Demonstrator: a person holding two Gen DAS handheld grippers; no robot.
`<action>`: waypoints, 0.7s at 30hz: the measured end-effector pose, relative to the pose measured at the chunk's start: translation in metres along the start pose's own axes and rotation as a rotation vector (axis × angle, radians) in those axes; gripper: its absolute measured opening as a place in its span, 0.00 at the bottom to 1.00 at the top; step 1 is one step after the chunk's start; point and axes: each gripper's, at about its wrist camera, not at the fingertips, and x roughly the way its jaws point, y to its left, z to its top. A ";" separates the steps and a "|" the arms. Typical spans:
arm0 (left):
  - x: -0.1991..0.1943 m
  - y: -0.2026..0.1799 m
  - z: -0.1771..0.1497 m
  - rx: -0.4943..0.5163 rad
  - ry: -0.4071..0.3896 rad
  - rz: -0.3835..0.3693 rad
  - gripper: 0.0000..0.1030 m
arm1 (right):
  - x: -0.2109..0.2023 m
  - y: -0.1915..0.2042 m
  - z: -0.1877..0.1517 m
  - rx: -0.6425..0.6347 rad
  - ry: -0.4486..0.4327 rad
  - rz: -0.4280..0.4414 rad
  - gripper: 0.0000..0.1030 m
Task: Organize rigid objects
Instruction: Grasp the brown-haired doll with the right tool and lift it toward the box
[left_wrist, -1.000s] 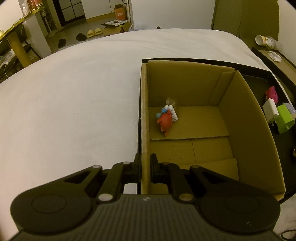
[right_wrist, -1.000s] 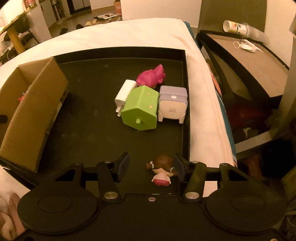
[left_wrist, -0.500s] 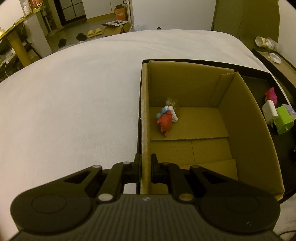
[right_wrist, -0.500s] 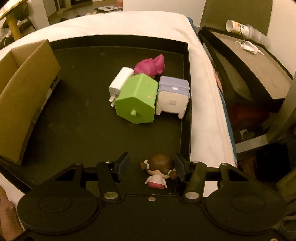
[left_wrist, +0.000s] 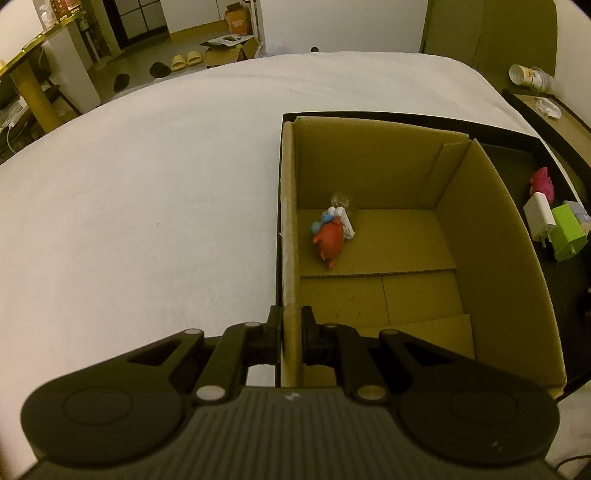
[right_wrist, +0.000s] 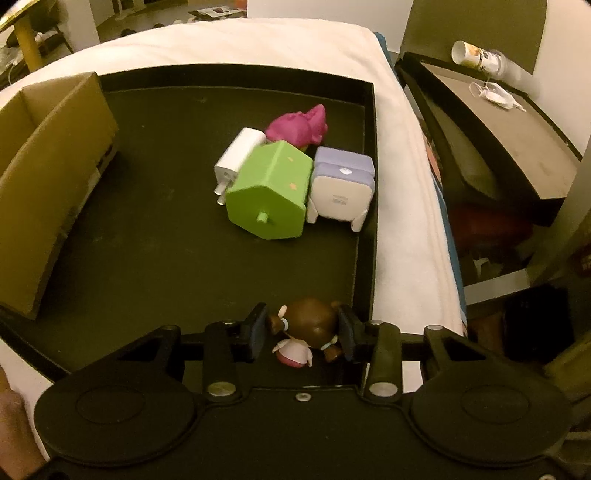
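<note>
Here the box (left_wrist: 290, 258) wall is clamped by the left claw (left_wrist: 290, 334), while the doll (right_wrist: 308, 332), over the tray's (right_wrist: 364, 236) near right corner, is gripped by the right claw (right_wrist: 301, 332).

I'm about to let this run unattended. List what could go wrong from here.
1. The right gripper pinches only the round brown head of the doll figure; it could twist or slip out on the way to the cardboard box.
2. The left gripper clamps the thin box wall; a tug could tip the box and spill the red toy.
3. The green block, white charger and lavender case sit packed together, so picking one may knock the others.
</note>
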 end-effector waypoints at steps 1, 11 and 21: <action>0.000 -0.001 0.000 0.001 0.001 0.001 0.09 | -0.002 0.001 0.001 -0.002 -0.005 0.002 0.39; 0.003 -0.004 0.000 0.026 0.013 0.003 0.09 | -0.025 0.009 0.018 -0.022 -0.069 0.030 0.39; 0.005 -0.002 -0.002 0.022 0.005 -0.002 0.09 | -0.053 0.024 0.040 -0.045 -0.151 0.066 0.39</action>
